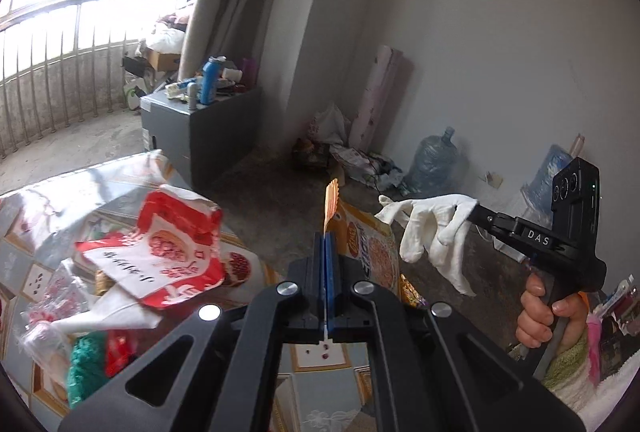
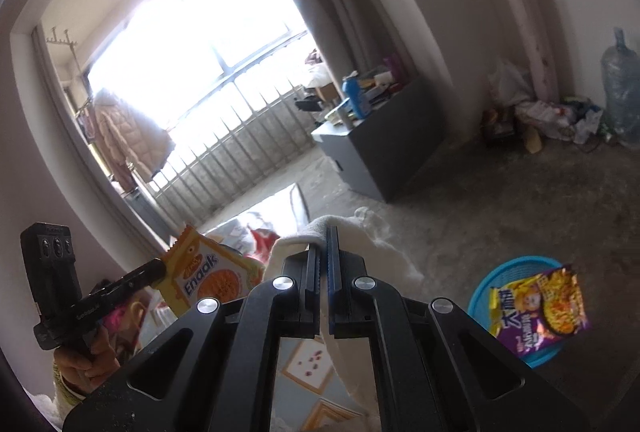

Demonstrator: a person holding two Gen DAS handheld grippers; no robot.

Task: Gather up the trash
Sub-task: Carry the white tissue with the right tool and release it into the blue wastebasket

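Observation:
My left gripper (image 1: pixel 329 232) is shut on an orange Enaak snack packet (image 1: pixel 370 248), held up above the table's edge. The right wrist view shows the same packet (image 2: pixel 212 280) in the left gripper (image 2: pixel 162 268). My right gripper (image 2: pixel 324 232) is shut on a crumpled white cloth or tissue (image 2: pixel 372 232). From the left wrist view that white piece (image 1: pixel 432 232) hangs from the right gripper (image 1: pixel 476 210), just right of the packet. On the floor stands a blue basket (image 2: pixel 516 268) with a purple noodle packet (image 2: pixel 540 308) over it.
A table with a patterned cloth (image 1: pixel 320 364) bears a red-and-white wrapper (image 1: pixel 160 252), tissue and other litter. A grey cabinet (image 1: pixel 208 136) stands near the balcony. Water jugs (image 1: pixel 434 160), a rolled mat (image 1: pixel 380 96) and a rubbish heap (image 1: pixel 352 156) line the wall.

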